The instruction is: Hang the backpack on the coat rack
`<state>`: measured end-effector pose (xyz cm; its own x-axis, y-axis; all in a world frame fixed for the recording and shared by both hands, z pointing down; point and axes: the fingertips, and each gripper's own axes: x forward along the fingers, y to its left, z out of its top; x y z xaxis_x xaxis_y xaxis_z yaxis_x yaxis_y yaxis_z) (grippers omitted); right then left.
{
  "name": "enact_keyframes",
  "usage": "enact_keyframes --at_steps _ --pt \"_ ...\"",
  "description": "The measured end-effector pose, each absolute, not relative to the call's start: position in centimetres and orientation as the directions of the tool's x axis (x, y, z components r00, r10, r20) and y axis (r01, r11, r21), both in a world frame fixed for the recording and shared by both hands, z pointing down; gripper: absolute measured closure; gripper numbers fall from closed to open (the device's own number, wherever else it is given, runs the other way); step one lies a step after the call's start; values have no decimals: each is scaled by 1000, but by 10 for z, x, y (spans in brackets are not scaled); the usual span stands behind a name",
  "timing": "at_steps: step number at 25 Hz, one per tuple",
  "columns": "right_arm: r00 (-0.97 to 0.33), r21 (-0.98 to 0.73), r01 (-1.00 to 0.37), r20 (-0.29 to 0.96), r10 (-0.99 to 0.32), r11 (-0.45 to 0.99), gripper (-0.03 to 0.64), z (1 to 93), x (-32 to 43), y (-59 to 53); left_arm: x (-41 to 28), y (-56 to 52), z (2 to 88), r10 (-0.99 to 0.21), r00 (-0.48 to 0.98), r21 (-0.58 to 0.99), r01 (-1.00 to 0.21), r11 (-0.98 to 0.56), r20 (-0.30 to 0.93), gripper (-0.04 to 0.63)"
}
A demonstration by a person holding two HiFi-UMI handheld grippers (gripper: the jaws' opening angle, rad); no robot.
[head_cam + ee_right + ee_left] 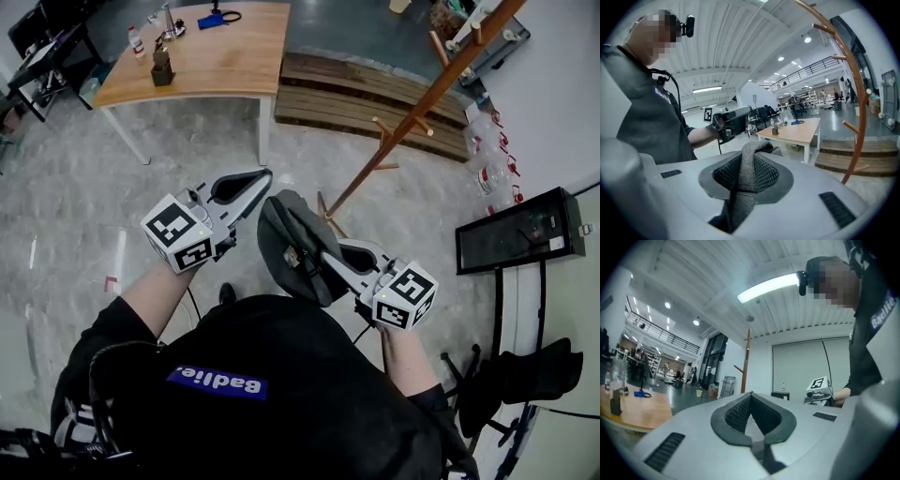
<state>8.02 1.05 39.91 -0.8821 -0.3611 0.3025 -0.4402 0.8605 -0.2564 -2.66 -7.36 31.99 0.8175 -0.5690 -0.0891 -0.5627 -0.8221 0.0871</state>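
A grey backpack point(289, 232) hangs from my right gripper point(323, 262), in front of the person's chest in the head view. In the right gripper view a grey fabric strap point(746, 176) runs between the jaws, and the right gripper point(753, 154) is shut on it. My left gripper point(259, 180) is held level just left of the backpack, apart from it. Its pads meet with nothing between them in the left gripper view point(750, 395). The wooden coat rack point(424, 101) stands ahead to the right; its pole with pegs point(857, 101) rises at the right of the right gripper view.
A wooden table point(211, 58) with a bottle and small items stands ahead on the left. Low wooden steps point(375, 94) lie behind the rack's base. A black case point(520, 230) and a dark chair point(525, 375) are on the right by the wall.
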Motion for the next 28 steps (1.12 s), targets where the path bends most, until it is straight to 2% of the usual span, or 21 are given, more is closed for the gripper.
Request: enact_keyframes --at_steps 4,9,17,28 --pt "-892 -251 -423 284 -351 871 549 380 72 8 -51 -82 294 -612 778 76 -608 -790 -138 586" --pt "-898 -291 -427 247 -364 856 549 371 69 -1 -43 -71 314 -590 798 147 -573 -806 -124 586" --pt "-893 -295 -440 245 -378 848 549 366 57 -13 -50 -72 315 -567 815 152 -549 -822 -118 586" --pt "-835 -312 -547 273 -478 777 549 368 26 -46 -88 -83 316 -510 848 176 -485 -857 -143 586"
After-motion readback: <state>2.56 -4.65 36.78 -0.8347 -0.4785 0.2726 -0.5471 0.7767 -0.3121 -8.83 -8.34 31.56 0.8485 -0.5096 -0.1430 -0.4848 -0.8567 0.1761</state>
